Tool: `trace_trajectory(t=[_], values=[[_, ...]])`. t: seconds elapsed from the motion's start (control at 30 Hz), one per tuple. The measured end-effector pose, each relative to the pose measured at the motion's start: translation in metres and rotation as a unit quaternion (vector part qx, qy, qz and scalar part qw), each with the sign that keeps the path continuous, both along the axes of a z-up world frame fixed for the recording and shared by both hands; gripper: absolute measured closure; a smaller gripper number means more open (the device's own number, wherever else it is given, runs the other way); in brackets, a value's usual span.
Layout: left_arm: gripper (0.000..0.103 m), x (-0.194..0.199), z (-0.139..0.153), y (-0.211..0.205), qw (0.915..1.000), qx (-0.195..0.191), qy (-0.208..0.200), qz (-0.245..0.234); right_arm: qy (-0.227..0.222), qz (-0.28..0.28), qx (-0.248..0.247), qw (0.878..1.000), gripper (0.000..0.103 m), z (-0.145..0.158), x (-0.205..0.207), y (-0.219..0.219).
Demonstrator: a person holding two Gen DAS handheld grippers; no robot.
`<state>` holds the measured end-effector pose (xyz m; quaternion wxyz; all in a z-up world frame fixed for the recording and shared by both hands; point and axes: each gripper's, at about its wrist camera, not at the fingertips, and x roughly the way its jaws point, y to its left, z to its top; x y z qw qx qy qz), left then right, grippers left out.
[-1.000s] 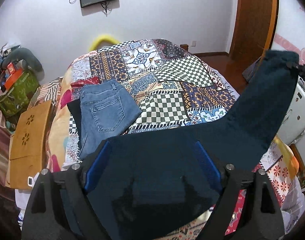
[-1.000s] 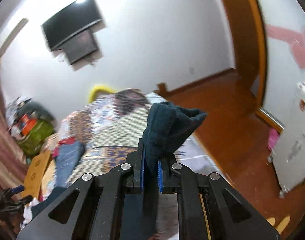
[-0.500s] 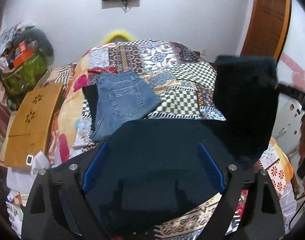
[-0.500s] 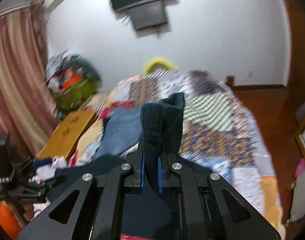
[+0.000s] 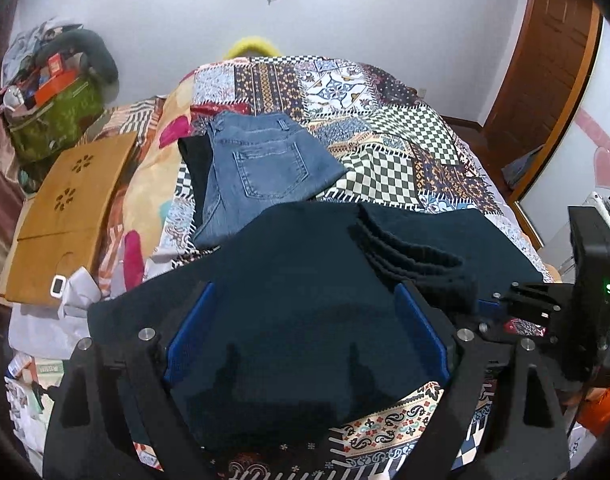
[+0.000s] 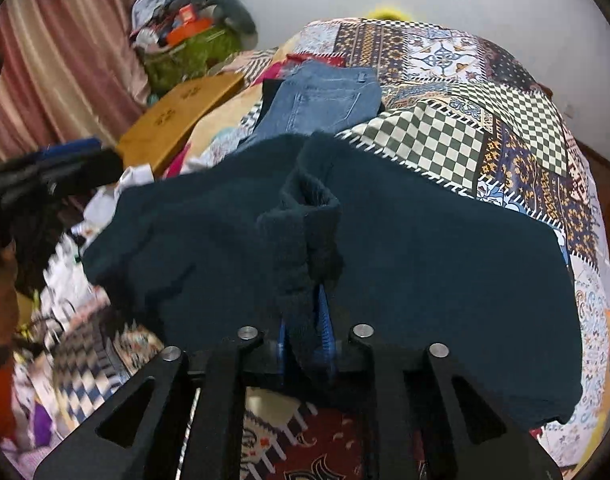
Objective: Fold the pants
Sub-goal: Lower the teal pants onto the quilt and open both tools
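Dark teal pants [image 5: 305, 280] lie folded over on the near end of the patchwork bed [image 5: 385, 152]. My left gripper [image 5: 305, 340] is open, its blue pads [image 5: 189, 332] wide apart over the pants' near part. My right gripper [image 6: 305, 320] is shut on the bunched leg cuffs of the pants [image 6: 305, 232] and holds them over the pants' body [image 6: 425, 260]. The right gripper also shows at the right edge of the left wrist view [image 5: 545, 308], with the cuffs [image 5: 417, 264] stacked beside it.
Folded blue jeans [image 5: 261, 164] on a black garment lie farther up the bed. A wooden board [image 5: 69, 216] leans at the bed's left side. A green bag with clutter [image 5: 53, 116] stands by the wall. A wooden door [image 5: 545, 72] is at the right.
My right gripper has swung the pants' leg ends from high at the right down and left onto the pants' body. My left gripper stays open over the pants.
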<state>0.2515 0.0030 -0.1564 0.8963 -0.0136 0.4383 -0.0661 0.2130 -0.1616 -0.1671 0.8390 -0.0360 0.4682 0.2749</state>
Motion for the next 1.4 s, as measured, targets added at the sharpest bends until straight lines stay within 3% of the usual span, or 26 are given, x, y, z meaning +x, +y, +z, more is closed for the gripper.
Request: trace_trajectory(t=[0.07, 0.23, 0.33, 0.5, 0.67, 0.93, 1.17, 1.3, 1.4], values=[[0.013, 0.001, -0.001, -0.004, 1.0000, -0.001, 0.004, -0.001, 0.008, 0.006, 0.011, 1.000, 0.072, 0.003, -0.002, -0.005], [0.013, 0.008, 0.007, -0.017, 0.9999, 0.005, -0.003, -0.010, 0.034, -0.013, 0.053, 0.998, 0.069, 0.016, -0.002, -0.017], [0.013, 0.015, 0.016, -0.027, 0.9997, 0.005, -0.011, -0.019, 0.029, -0.029, 0.078, 0.996, 0.058, 0.028, 0.000, -0.034], [0.011, 0.035, 0.026, -0.053, 0.9988, 0.012, -0.021, -0.043, 0.002, -0.063, 0.099, 0.993, 0.057, 0.048, 0.010, -0.073], [0.011, 0.061, 0.020, -0.083, 0.9977, 0.005, -0.007, -0.067, -0.021, -0.109, 0.081, 0.991, 0.056, 0.056, 0.031, -0.109], [0.011, 0.101, -0.023, -0.117, 0.9944, 0.003, 0.052, -0.092, 0.011, -0.129, 0.055, 0.990, 0.045, 0.021, 0.069, -0.135], [0.011, 0.108, -0.081, -0.120, 0.9873, 0.080, 0.107, -0.086, 0.069, -0.110, 0.014, 0.991, 0.045, -0.037, 0.077, -0.131], [0.010, 0.101, -0.094, -0.105, 0.9876, 0.044, 0.121, -0.090, 0.041, -0.091, -0.005, 0.995, 0.035, -0.046, 0.061, -0.130], [0.003, 0.093, -0.094, -0.100, 0.9876, 0.055, 0.116, -0.090, 0.044, -0.101, 0.008, 0.994, 0.031, -0.049, 0.053, -0.141]])
